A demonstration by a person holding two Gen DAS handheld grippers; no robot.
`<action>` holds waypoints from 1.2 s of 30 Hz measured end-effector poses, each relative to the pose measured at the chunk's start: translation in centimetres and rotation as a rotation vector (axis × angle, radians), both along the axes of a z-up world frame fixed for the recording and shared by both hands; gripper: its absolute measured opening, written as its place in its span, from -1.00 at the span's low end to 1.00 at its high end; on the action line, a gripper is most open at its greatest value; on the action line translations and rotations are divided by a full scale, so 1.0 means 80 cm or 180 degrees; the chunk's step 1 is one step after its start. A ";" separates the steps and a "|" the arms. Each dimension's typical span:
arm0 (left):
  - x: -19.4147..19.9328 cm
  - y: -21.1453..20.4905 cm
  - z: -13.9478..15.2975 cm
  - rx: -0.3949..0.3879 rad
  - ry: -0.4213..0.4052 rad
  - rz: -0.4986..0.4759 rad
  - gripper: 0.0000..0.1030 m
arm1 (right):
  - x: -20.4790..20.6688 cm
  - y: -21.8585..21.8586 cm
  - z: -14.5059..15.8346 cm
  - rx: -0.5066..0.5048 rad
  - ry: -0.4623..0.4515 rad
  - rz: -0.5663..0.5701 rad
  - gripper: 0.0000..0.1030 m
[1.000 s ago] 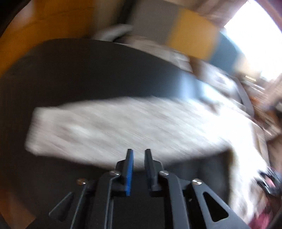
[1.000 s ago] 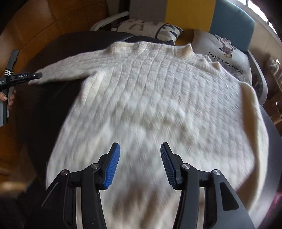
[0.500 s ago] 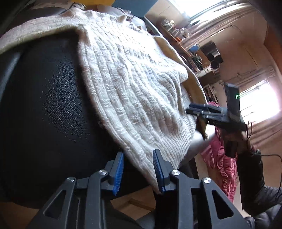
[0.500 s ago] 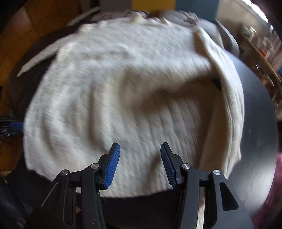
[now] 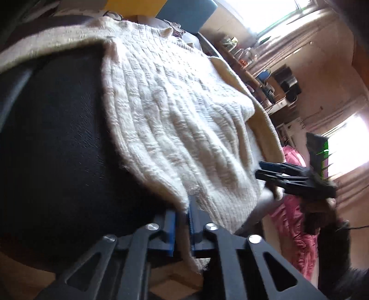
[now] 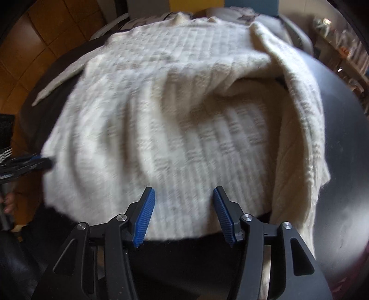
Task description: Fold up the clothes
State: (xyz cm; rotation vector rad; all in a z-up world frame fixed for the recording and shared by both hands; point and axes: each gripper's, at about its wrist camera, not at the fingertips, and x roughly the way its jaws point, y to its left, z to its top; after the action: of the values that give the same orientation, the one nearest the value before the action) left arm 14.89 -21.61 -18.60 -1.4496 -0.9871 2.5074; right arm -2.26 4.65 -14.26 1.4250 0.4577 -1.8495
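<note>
I'm in a lived-in home: printed cushions (image 6: pixel 230 12) on a seat beyond my black desk (image 5: pixel 57 138), curtained windows (image 5: pixel 341 143), cluttered shelves (image 5: pixel 253 69), pink bedding (image 5: pixel 297 230), wooden floor (image 6: pixel 46 34).

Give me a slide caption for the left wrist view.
Left tool shut on the cream sweater's hem corner over a black surface.

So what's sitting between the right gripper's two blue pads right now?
In the right wrist view, the right gripper has its jaws opening, with the hem of the cream knitted sweater showing between them. The pads are not pressing on it.
</note>
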 end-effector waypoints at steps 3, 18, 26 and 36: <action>0.007 -0.014 0.002 -0.0080 -0.0038 -0.0015 -0.89 | 0.001 0.005 0.023 -0.0045 0.0081 0.0051 0.10; -0.021 -0.043 0.008 -0.0125 -0.0219 -0.0052 -0.88 | -0.016 0.006 -0.013 0.0173 -0.0075 0.0098 0.11; -0.018 -0.077 0.044 -0.0169 -0.0033 0.0006 -0.79 | -0.057 -0.033 0.041 -0.0050 0.0129 0.0169 0.11; -0.130 -0.188 0.136 -0.1040 0.0478 0.0550 -0.78 | -0.177 -0.174 0.071 -0.0246 0.0685 0.0091 0.11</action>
State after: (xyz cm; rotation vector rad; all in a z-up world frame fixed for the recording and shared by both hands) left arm 4.46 -36.66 -7.68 -1.2677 -0.7324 2.9661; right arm -16.41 -9.29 -8.60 1.1682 0.5037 -1.9850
